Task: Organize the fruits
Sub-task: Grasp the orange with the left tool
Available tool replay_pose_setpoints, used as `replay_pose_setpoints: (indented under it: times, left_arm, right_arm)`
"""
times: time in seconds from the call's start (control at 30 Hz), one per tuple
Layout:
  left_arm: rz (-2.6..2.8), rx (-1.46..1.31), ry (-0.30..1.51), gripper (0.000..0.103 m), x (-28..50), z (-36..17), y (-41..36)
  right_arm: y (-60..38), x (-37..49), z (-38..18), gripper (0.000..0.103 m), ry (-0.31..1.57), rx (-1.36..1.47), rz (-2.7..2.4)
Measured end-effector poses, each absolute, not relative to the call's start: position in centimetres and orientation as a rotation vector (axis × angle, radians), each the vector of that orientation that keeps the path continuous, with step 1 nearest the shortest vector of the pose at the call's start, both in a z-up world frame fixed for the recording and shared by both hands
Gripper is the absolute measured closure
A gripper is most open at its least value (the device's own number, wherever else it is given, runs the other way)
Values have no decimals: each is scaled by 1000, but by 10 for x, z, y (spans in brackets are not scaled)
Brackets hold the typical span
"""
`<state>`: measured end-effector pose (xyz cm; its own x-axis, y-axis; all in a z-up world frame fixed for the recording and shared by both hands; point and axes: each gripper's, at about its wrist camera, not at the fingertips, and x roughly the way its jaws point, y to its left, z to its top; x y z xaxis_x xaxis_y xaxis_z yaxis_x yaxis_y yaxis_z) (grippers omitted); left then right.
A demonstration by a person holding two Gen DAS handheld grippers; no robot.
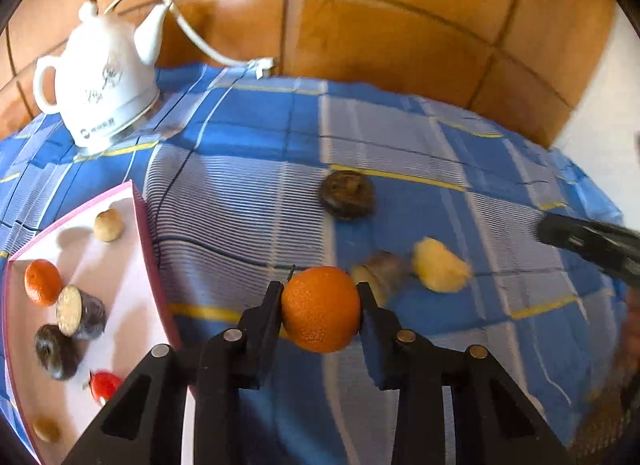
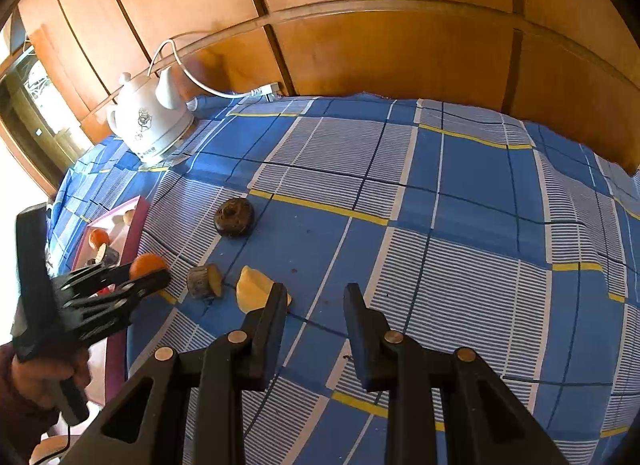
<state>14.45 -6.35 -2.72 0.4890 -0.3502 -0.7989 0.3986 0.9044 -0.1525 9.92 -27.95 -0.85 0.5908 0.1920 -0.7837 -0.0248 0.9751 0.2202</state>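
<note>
Your left gripper (image 1: 320, 307) is clenched on a mandarin (image 1: 321, 308), low in the centre of the left wrist view: round, bright orange, pebbled skin, a thin stem stub at its upper left, both pads pressed to its sides. Whether it touches the cloth you cannot tell from here. Your right gripper (image 2: 316, 305) holds nothing; its jaws are nearly closed with only checked cloth in the gap.

At the lower left of the left wrist view lies a shallow white tray with a pink rim (image 1: 140, 201). In it sit a second mandarin (image 1: 42, 281), a cut dark-skinned piece showing a pale face (image 1: 78, 311), a dark round fruit (image 1: 56, 351), a small red fruit (image 1: 103, 385) and two small tan ones, one at the tray's upper end (image 1: 108, 225) and one near the bottom edge (image 1: 46, 429).

Loose on the blue checked tablecloth (image 1: 260, 137) are a dark brown round fruit (image 1: 347, 195) above centre, a blurred cut piece (image 1: 380, 269) just beside the held mandarin's right, and a pale yellow wedge (image 1: 440, 265) next to it. In the right wrist view that wedge (image 2: 256, 289) lies partly behind your right gripper's left finger.

A white ceramic electric kettle (image 1: 100, 81) stands at the upper left, its white cord (image 1: 200, 41) trailing along the wooden panelling (image 1: 400, 45)
</note>
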Motion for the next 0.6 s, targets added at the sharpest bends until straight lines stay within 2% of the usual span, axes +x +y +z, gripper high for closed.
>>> replay_pose_setpoints:
  times: [0.33,0.6]
  left_arm:
    - [-596,142,909,67,57,-36,-75]
    - [-593,164,950,67,44,-61,-85]
  right_arm:
    - [-279,99,-12,74,948,185,120]
    - [-277,101,-21,74,985,205,151]
